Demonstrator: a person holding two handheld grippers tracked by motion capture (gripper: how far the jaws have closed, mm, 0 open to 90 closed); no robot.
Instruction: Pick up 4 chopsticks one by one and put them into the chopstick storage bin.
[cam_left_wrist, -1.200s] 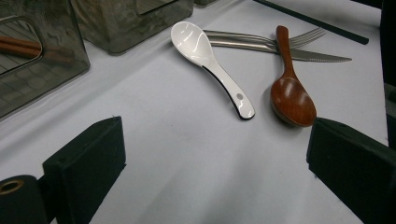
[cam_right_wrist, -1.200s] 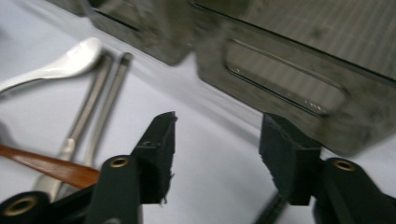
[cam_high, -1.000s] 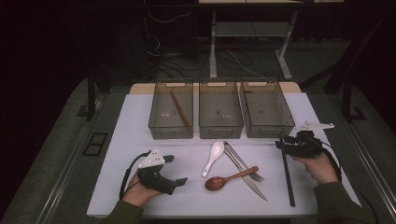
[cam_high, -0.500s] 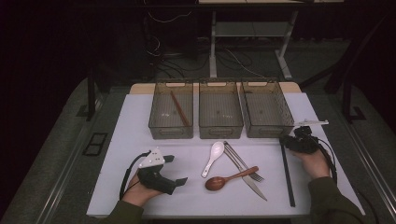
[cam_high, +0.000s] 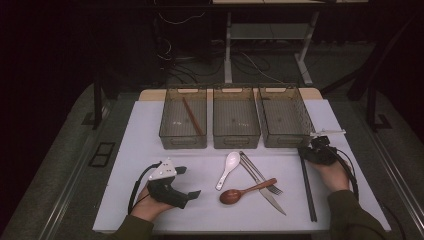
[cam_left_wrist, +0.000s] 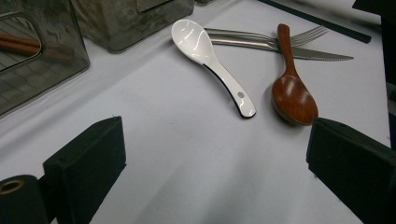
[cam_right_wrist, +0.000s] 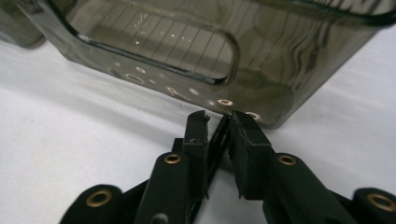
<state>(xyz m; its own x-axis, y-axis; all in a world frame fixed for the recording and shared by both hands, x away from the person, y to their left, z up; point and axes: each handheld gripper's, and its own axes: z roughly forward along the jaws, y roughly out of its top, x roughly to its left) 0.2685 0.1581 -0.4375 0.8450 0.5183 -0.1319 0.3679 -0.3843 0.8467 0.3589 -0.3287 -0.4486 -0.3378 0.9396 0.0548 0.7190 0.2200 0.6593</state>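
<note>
Black chopstick (cam_high: 308, 189) runs toward the trays, far end between the right gripper (cam_high: 306, 151)'s just-closing fingers.

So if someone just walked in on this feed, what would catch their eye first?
Probably the three smoky bins in a row at the far side of the white mat, the left one holding a brown chopstick. Next, the cutlery cluster mid-mat: white spoon, wooden spoon, fork and knife. Then the right gripper, jaws just closing on the far end of a black chopstick by the right bin, while the left gripper waits open.
</note>
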